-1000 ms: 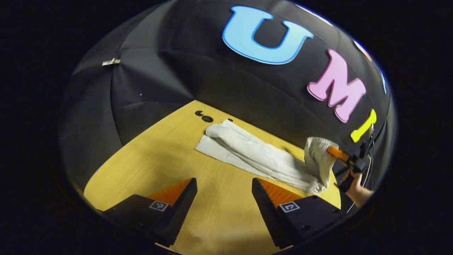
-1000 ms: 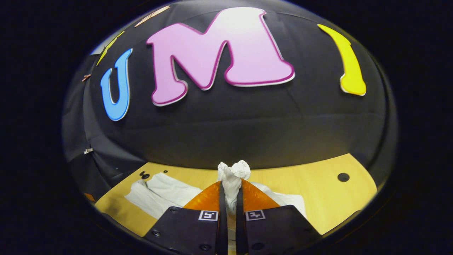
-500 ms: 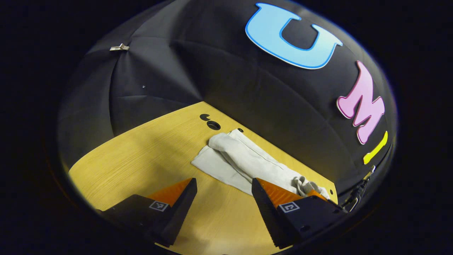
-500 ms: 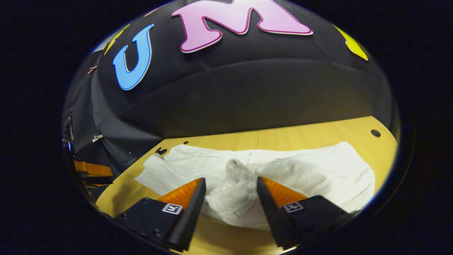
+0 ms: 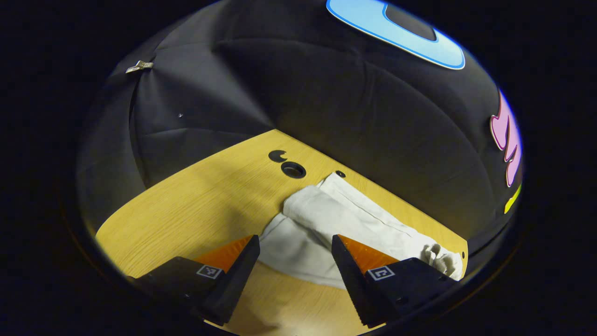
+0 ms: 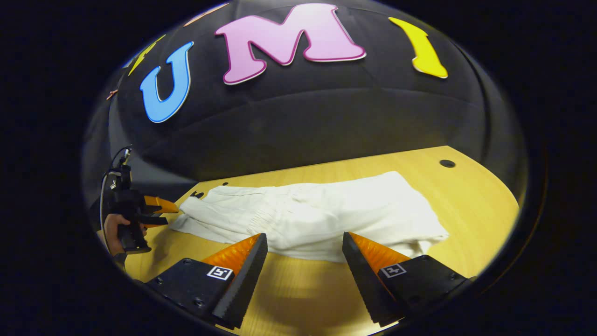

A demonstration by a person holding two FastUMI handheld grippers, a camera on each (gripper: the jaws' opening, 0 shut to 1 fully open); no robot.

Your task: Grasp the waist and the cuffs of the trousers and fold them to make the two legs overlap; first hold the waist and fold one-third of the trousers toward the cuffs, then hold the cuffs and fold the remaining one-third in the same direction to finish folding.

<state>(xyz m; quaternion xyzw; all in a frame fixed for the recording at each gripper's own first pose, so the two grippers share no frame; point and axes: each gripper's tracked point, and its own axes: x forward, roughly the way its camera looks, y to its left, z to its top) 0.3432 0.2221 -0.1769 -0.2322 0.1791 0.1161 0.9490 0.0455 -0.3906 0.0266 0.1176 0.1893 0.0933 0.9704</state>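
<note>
White trousers (image 6: 326, 212) lie lengthwise on the wooden table (image 6: 471, 200), with the waist part laid back over the legs. My right gripper (image 6: 304, 238) is open just in front of the cloth's near edge and holds nothing. In the left gripper view the cuff end (image 5: 303, 210) of the trousers (image 5: 345, 224) lies right ahead of my open left gripper (image 5: 294, 245), and the gathered waistband (image 5: 440, 259) shows at the far right. The right gripper view has the left gripper (image 6: 170, 214) at the cuff end, held by a hand (image 6: 112, 228).
Round holes sit in the table near the back edge, one (image 5: 294, 169) beyond the cuffs and one (image 6: 447, 163) at the far right. The black booth wall rises directly behind the table. Bare wood (image 5: 186, 205) spreads to the left of the cuffs.
The right gripper carried the waist over, opened, left it on the legs and drew back. The left gripper moved closer to the cuff end, staying open.
</note>
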